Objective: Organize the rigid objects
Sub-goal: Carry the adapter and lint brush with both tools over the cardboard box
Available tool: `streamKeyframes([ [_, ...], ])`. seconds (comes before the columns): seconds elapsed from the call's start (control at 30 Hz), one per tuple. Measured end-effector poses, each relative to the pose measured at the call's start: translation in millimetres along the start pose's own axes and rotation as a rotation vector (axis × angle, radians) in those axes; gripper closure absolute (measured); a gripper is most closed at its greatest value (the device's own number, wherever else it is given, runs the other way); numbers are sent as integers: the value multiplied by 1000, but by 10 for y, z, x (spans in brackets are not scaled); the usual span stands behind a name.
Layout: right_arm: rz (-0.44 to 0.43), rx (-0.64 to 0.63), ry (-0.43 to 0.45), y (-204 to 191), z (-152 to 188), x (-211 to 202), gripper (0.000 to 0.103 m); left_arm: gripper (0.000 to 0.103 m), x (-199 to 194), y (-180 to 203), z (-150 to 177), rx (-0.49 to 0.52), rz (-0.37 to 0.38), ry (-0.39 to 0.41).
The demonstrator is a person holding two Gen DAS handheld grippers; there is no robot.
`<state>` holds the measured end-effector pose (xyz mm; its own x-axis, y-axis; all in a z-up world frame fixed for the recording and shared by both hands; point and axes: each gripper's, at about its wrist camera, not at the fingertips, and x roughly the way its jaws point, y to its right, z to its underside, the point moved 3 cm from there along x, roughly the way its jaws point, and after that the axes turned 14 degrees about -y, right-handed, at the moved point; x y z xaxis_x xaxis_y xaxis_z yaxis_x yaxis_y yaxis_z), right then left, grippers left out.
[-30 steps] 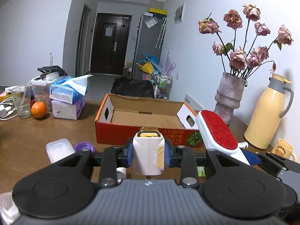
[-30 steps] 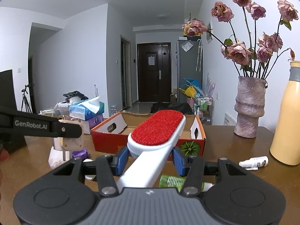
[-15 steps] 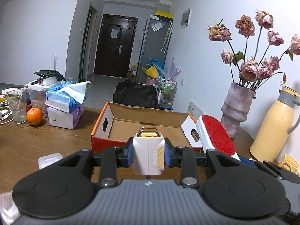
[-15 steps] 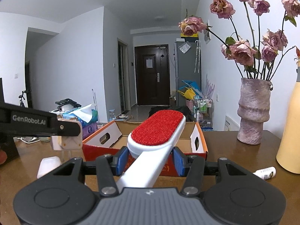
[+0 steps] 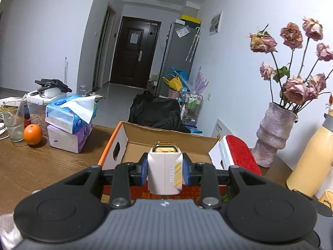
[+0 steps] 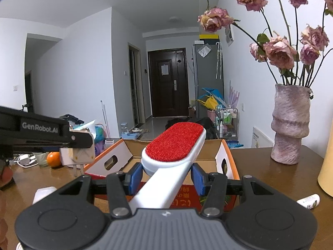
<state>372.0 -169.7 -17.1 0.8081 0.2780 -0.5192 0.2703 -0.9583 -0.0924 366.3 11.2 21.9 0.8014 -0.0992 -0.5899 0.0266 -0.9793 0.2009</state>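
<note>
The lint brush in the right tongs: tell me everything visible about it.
The lint brush has a white, plastic-looking body: a long oval head faced with red nap, narrowing to a straight handle. The right tongs are shut on it just behind the head, blue pads on either side. It is held off the table, head pointing forward and slightly up over the near edge of the open cardboard box. Nothing else touches it.

My left hand-held gripper (image 5: 165,171) and right hand-held gripper (image 6: 165,176) look alike: black linkage arms, blue pads, silver screws, ribbed grey housing; "GenRobot.AI" lettering marks the left one's side.
</note>
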Motion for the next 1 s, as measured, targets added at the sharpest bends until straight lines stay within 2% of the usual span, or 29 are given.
streamKeyframes([
  [0.43,17,22,-10,63,-236,415,53,71,366,-44,-246,-6,-15,4],
  [1.0,21,32,-70,49,-427,972,53,71,900,-126,-487,-19,-62,-21],
])
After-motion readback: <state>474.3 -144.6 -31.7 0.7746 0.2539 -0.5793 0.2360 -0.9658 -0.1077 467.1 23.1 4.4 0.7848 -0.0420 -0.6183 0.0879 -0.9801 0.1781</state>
